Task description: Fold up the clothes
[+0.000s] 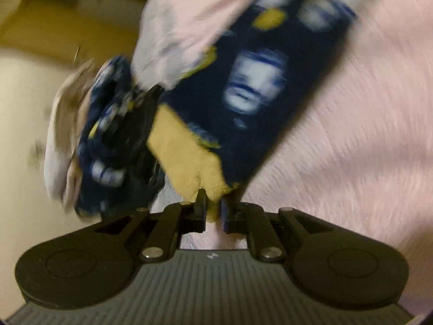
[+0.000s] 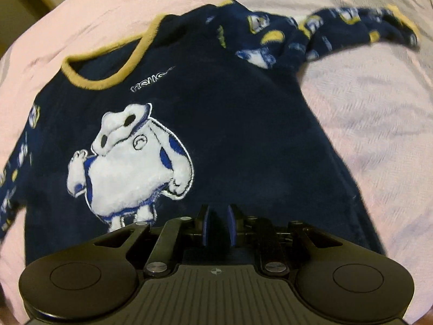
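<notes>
A navy fleece top (image 2: 222,135) with a white cartoon figure (image 2: 130,162) and a mustard collar (image 2: 108,62) lies flat on a pink bedspread (image 2: 379,135). Its patterned right-hand sleeve (image 2: 338,29) stretches out to the upper right. My right gripper (image 2: 218,226) hovers at the top's lower hem, jaws slightly apart, with navy cloth between them. In the left wrist view my left gripper (image 1: 213,208) is shut on the mustard cuff (image 1: 186,157) of a patterned sleeve (image 1: 257,86), which is lifted. The view is blurred.
The pink bedspread (image 1: 365,149) covers the bed. The bed's edge and a cream floor (image 1: 21,94) show at the left of the left wrist view, with tan furniture (image 1: 67,21) behind. A bunched piece of navy and pale cloth (image 1: 89,135) hangs at left.
</notes>
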Motion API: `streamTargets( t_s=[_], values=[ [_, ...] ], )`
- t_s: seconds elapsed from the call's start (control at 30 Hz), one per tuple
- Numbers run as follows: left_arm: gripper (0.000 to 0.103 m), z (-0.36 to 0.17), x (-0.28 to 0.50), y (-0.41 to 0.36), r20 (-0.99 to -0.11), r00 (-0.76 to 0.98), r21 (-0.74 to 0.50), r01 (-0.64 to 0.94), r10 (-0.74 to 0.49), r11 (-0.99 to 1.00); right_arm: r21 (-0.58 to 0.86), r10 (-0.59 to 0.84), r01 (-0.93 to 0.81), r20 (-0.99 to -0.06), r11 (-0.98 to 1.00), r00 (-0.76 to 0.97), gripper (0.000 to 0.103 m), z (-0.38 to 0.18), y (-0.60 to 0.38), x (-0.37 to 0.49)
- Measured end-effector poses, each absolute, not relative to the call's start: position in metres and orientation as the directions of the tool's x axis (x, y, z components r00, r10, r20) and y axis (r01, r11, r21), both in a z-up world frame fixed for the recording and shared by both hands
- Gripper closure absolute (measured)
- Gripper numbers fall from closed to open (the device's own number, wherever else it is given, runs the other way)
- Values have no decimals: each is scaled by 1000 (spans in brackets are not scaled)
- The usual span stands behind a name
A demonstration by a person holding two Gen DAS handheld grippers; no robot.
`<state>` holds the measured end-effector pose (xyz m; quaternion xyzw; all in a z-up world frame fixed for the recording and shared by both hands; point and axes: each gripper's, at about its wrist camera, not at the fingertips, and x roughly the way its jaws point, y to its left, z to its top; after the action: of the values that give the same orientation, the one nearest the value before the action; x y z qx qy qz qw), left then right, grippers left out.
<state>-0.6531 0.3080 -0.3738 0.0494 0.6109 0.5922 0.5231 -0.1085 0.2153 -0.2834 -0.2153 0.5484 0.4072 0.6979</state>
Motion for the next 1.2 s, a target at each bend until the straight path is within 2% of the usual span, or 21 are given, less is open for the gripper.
streamTargets(
  t_s=[0.1,0.17,0.23,0.33,0.4,0.53,0.63,0.83,1.0,1.2],
  values=[
    [88,-333,-662,310,-639,-466,670,-728,612,146,134,352,-809,-931,572,94,83,-277,205,-102],
    [87,-306,-659,303,-694,-436,561,-826,573,50,138,352,-780,-929,610,111,76,-278,187,-91],
    [84,-285,-639,297,-773,-314,399,-916,551,37,134,333,-748,-935,650,122,67,-282,168,-79],
    [83,-274,-583,283,-882,-9,91,-984,471,151,167,298,-708,-952,686,64,65,-294,140,-59],
    [82,-269,-541,274,-891,180,-99,-973,417,207,235,342,-685,-939,689,22,65,-292,123,-43],
    [77,-262,-448,252,-861,330,-235,-933,387,273,283,410,-659,-911,697,43,65,-277,100,12],
    [77,-266,-401,244,-865,349,-271,-930,362,249,319,449,-611,-891,724,68,65,-270,82,80],
    [76,-275,-309,228,-868,384,-337,-921,313,195,481,534,-391,-845,785,33,65,-268,57,234],
    [76,-274,-240,232,-859,403,-348,-912,316,218,540,614,-406,-786,737,69,65,-254,88,317],
    [73,-267,-196,243,-858,388,-324,-917,335,234,567,673,-456,-733,687,102,65,-249,144,394]
  ],
)
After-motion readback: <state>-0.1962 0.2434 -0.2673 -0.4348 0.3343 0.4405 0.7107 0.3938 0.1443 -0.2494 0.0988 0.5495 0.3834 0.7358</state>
